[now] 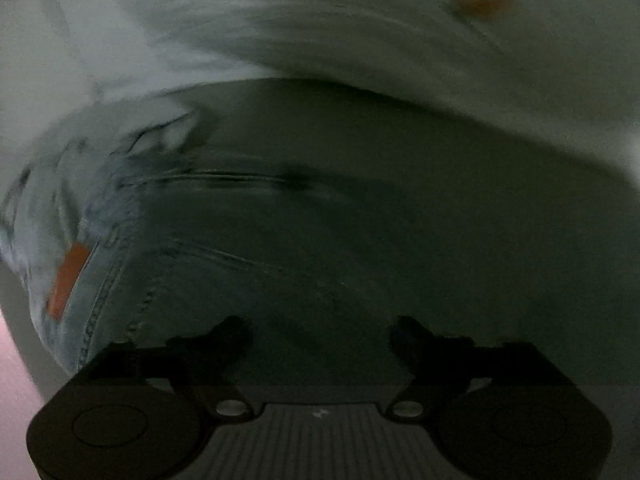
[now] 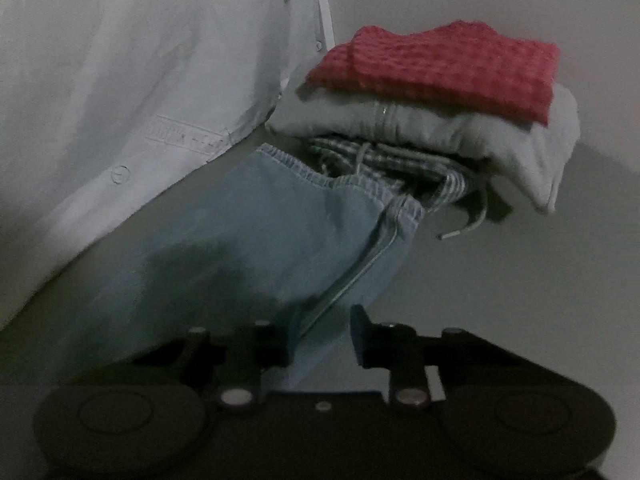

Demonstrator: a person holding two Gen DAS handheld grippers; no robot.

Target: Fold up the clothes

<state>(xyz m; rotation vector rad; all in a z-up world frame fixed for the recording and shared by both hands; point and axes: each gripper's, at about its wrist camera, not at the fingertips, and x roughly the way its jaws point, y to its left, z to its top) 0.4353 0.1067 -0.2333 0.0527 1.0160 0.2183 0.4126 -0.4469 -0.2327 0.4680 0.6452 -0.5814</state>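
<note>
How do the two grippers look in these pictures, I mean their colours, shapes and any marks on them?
Both are black. The left gripper has two short angled fingers, silver pivot screws, a round disc on each side and a grey ribbed plate in the middle. The right gripper has the same round discs and silver screws; its fingers are flat, dark pads. No cables, sleeves or hands are visible.

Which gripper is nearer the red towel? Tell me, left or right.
Right. The right gripper faces the red towel atop the pile, with blue pants between. The left gripper hangs over denim; no towel shows in its view.
</note>
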